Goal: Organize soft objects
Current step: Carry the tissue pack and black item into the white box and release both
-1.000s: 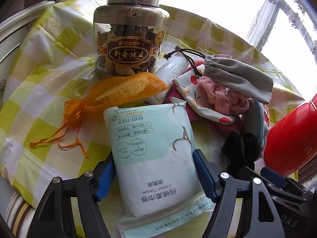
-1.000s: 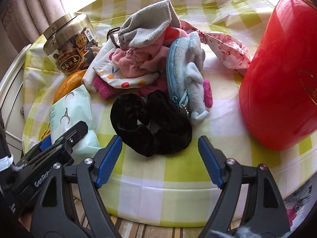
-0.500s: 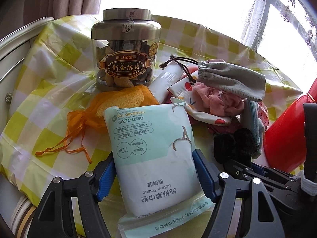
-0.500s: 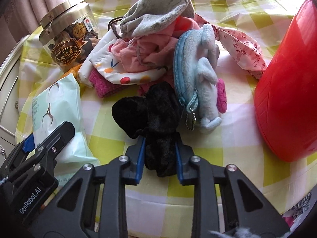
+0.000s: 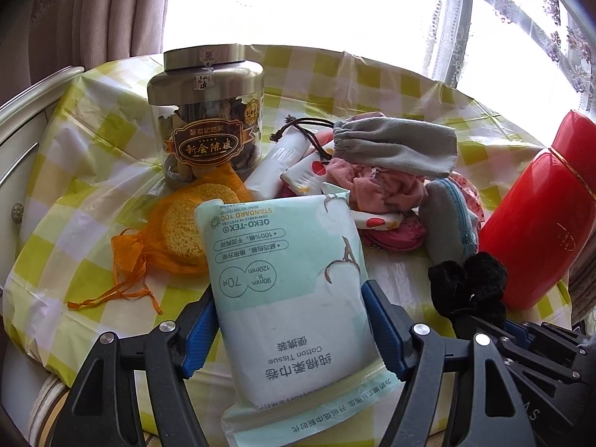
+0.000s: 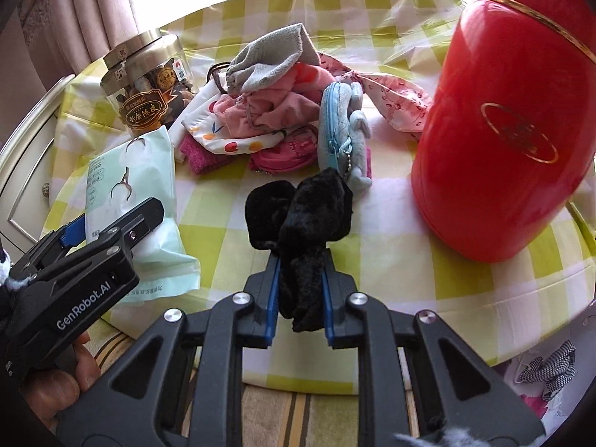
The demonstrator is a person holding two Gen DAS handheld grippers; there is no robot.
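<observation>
The right gripper [image 6: 298, 294] pinches the black velvet scrunchie [image 6: 301, 219], light and squashy; the left gripper [image 5: 288, 324] clamps the soft cotton tissue pack [image 5: 287, 290] mid-body.

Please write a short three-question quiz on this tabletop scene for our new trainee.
1. True or false: the right gripper is closed on the black scrunchie.
2. What is between the pads of the left gripper? A) the orange mesh bag B) the cotton tissue pack C) the jar
3. Which container stands to the right of the soft pile?

Key: 1. True. 2. B, with both pads against its sides. 3. The red canister.
</observation>
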